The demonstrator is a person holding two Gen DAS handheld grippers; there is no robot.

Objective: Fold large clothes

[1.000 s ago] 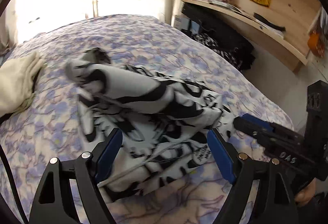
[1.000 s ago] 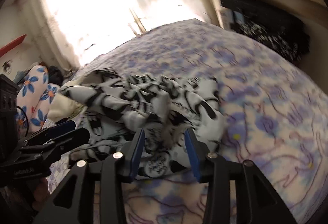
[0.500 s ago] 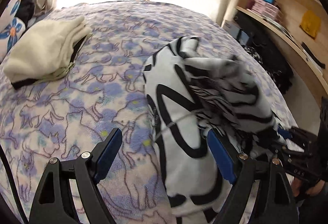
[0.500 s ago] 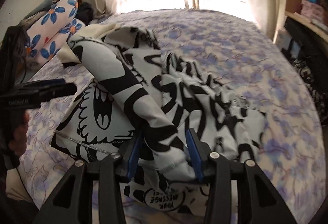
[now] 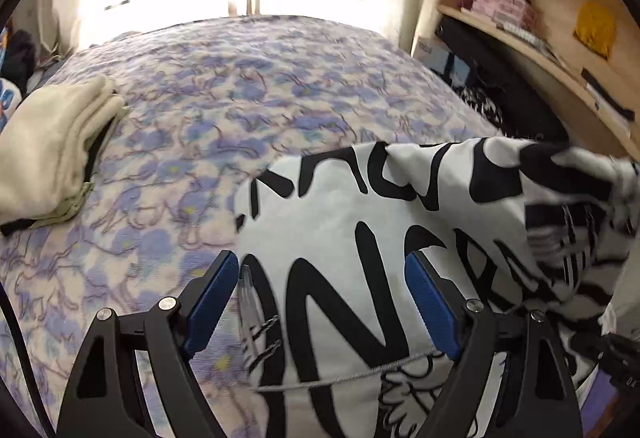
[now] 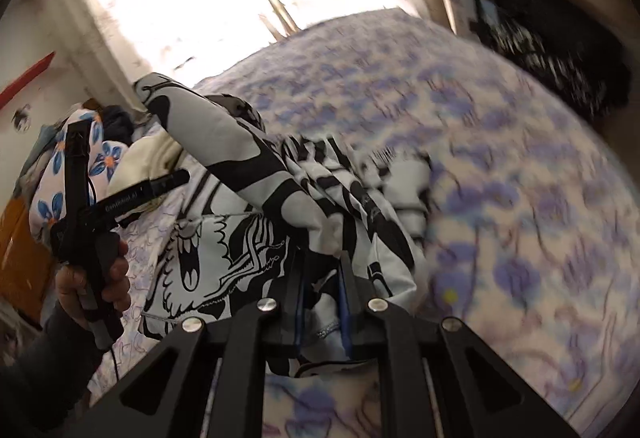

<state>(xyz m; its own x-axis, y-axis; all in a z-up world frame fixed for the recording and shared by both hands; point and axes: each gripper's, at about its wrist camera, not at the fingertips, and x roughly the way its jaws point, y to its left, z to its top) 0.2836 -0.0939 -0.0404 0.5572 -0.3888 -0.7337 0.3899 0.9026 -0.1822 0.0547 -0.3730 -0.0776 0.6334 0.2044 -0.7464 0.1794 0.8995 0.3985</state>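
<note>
A large white garment with bold black print (image 5: 360,238) lies bunched on the bed. My left gripper (image 5: 320,262) is open and hovers over its flat printed part, with the left pad at the cloth's edge and nothing pinched. In the right wrist view the garment (image 6: 224,246) is rumpled, and one long rolled part (image 6: 224,141) rises up and to the left. The jaws of my right gripper (image 6: 320,266) are closing and hold a fold of this fabric, with only a narrow gap between them. The left gripper's fingers (image 6: 168,181) show there, held by a hand (image 6: 92,278).
The bed has a purple flowered cover (image 5: 240,97). A folded cream cloth (image 5: 52,153) lies at its left side. Wooden shelves (image 5: 540,17) with dark clothes below (image 5: 500,89) stand to the right. A blue-flowered pillow (image 6: 52,173) sits at the far left.
The right jaws have narrowed onto a fold of the garment. The left gripper has stayed open and now sits over the flat printed part of the cloth.
</note>
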